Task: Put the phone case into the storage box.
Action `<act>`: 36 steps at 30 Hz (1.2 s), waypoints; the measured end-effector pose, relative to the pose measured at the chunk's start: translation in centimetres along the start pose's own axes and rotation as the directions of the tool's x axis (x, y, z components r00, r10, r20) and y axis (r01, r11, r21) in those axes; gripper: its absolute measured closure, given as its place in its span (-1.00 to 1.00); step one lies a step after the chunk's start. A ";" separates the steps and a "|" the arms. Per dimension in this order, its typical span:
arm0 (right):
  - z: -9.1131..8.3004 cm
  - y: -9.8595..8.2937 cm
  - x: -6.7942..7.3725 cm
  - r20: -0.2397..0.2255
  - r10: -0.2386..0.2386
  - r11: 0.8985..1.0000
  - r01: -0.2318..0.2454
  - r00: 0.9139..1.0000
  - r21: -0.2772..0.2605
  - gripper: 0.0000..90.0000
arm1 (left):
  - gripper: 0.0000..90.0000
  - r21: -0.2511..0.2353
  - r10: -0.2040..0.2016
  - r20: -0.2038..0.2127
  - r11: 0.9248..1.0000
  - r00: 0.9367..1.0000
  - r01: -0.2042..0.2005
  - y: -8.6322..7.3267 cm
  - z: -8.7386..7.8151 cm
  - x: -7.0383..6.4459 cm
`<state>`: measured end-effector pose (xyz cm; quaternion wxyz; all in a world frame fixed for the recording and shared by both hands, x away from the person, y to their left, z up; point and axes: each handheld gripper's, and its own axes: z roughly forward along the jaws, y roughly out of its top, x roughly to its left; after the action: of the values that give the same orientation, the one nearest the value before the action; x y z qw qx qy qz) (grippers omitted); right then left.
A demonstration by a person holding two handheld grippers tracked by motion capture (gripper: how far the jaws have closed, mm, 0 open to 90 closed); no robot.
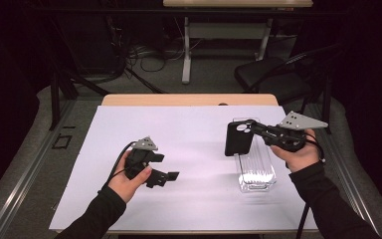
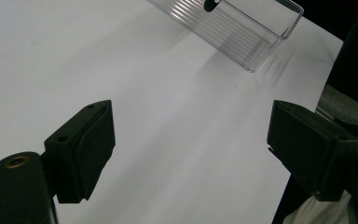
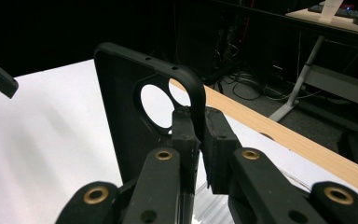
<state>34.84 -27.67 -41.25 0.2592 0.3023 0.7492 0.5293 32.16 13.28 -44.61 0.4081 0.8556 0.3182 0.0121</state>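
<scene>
The fingers [image 3: 186, 135] of the right gripper [image 1: 256, 130] are clenched on the rim of a black phone case [image 1: 238, 139], pinching its edge beside the 2 round camera cut-outs. The case hangs upright above the far end of a clear plastic tray [image 1: 256, 172], which lies on the white-covered surface [image 1: 189, 134]. In the right gripper view the case [image 3: 135, 126] stands tall in front of the camera, its open back facing left.

The left gripper [image 1: 165, 177] rests low over the surface, well to the left of the tray, with its fingers [image 2: 86, 144] released and spread wide, nothing between them. In the left gripper view the tray [image 2: 242, 35] lies ahead at the top.
</scene>
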 end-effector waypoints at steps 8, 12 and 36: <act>0.1 0.0 -0.9 0.019 -0.002 1.000 0.002 1.000 0.002 0.91 | -0.65 -0.001 -0.008 0.000 1.000 1.000 0.008 0.0 0.3 0.2; 0.2 0.1 -1.5 0.032 0.000 1.000 0.000 0.999 0.001 0.91 | -0.65 0.000 -0.010 -0.003 1.000 1.000 0.010 0.0 0.2 0.3; 1.9 -0.3 -6.0 0.177 -0.016 1.000 0.017 0.984 0.000 0.91 | -0.65 -0.011 -0.026 -0.008 1.000 1.000 0.026 -0.4 0.3 1.1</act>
<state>40.21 -30.92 -41.67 0.3293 0.3416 0.7253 0.4989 32.91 13.87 -45.40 0.4116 0.8490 0.3310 0.0119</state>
